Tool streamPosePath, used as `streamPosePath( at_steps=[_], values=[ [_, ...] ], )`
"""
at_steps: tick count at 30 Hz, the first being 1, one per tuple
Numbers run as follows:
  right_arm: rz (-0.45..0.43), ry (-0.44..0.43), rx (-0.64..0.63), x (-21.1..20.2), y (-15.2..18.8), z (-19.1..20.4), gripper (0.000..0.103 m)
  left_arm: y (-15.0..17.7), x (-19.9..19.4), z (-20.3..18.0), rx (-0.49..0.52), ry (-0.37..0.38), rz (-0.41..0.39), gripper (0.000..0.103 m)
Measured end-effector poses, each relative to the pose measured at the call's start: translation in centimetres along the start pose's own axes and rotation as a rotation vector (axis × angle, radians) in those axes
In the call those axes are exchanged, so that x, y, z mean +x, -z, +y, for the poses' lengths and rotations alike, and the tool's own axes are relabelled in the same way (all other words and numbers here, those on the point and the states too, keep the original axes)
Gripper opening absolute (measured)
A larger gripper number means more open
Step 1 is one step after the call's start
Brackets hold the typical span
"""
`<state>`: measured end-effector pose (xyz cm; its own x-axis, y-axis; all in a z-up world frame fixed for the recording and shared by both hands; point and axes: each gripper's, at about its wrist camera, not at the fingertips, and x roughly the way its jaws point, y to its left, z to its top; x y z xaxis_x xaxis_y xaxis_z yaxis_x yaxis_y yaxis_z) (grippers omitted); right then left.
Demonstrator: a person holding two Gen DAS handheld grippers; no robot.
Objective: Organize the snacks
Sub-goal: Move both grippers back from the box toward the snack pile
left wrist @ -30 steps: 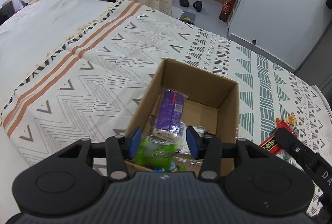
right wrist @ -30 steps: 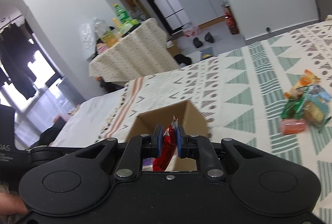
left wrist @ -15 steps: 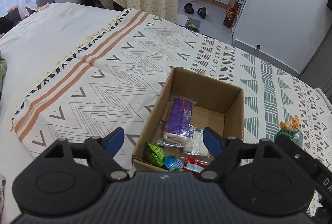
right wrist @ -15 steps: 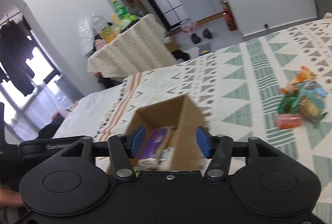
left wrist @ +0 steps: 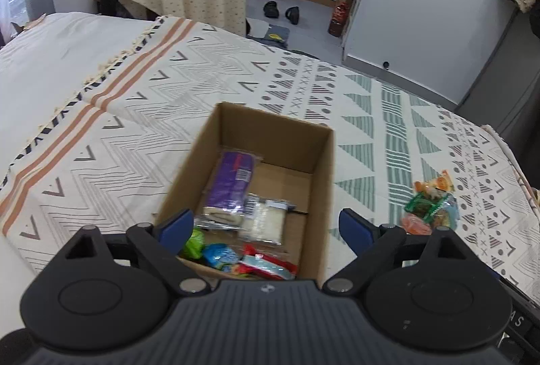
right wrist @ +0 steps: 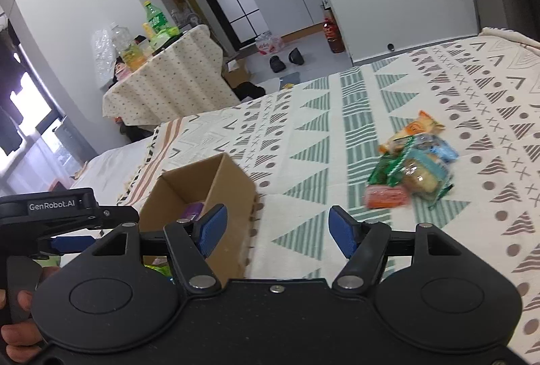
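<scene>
cardboard box [left wrist: 270, 162] on patterned bedspread [left wrist: 152, 101], holding purple packet [left wrist: 231, 182], clear white pack, green, blue, red wrappers | loose snack pile [right wrist: 410, 162] well right of box | left gripper [left wrist: 266, 230] spread wide, empty | right gripper [right wrist: 275, 230] wide too, nothing held

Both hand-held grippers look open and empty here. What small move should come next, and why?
Probably swing the right hand-held gripper toward the loose snacks on the blanket. It is open and empty, the pile lies ahead to its right, and the box already holds several packets.
</scene>
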<state>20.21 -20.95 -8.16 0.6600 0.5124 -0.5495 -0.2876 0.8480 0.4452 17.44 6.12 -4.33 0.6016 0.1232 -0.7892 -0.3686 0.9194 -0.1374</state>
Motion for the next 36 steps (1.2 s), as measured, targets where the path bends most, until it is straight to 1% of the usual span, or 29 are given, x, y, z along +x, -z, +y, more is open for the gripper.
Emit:
streamPosePath(
  at_steps=[1, 3, 5, 8, 13, 20, 25, 36],
  values=[
    [-0.006, 0.006, 0.003, -0.2, -0.2, -0.4, 0.068, 0.0, -0.1, -0.4, 0.004, 0.003, -0.004, 0.094],
    [-0.021, 0.018, 0.009, -0.6, -0.5, -1.3, 0.075, 0.1, -0.2, -1.2, 0.014, 0.012, -0.01, 0.097],
    [-0.037, 0.042, 0.016, -0.9, -0.9, -2.3, 0.076, 0.1, -0.2, -2.0, 0.023, 0.03, -0.01, 0.097],
    [-0.054, 0.08, 0.037, -1.3, -1.4, -3.8, 0.076, 0.3, -0.1, -3.3, 0.036, 0.058, -0.003, 0.097],
    [-0.069, 0.117, 0.035, -1.2, -1.7, -5.4, 0.076, 0.5, 0.2, -5.3, 0.058, 0.1, 0.004, 0.097],
    [-0.069, 0.133, 0.041, -0.5, -2.2, -6.7, 0.076, 0.5, 0.7, -7.7, 0.081, 0.125, 0.007, 0.097],
    [-0.063, 0.137, 0.052, -0.4, -2.2, -7.9, 0.076, 0.4, 1.3, -9.1, 0.098, 0.136, -0.005, 0.097],
    [-0.04, 0.173, 0.049, 0.2, -2.2, -9.7, 0.076, 0.9, 4.4, -12.1, 0.117, 0.188, 0.032, 0.096]
  ],
)
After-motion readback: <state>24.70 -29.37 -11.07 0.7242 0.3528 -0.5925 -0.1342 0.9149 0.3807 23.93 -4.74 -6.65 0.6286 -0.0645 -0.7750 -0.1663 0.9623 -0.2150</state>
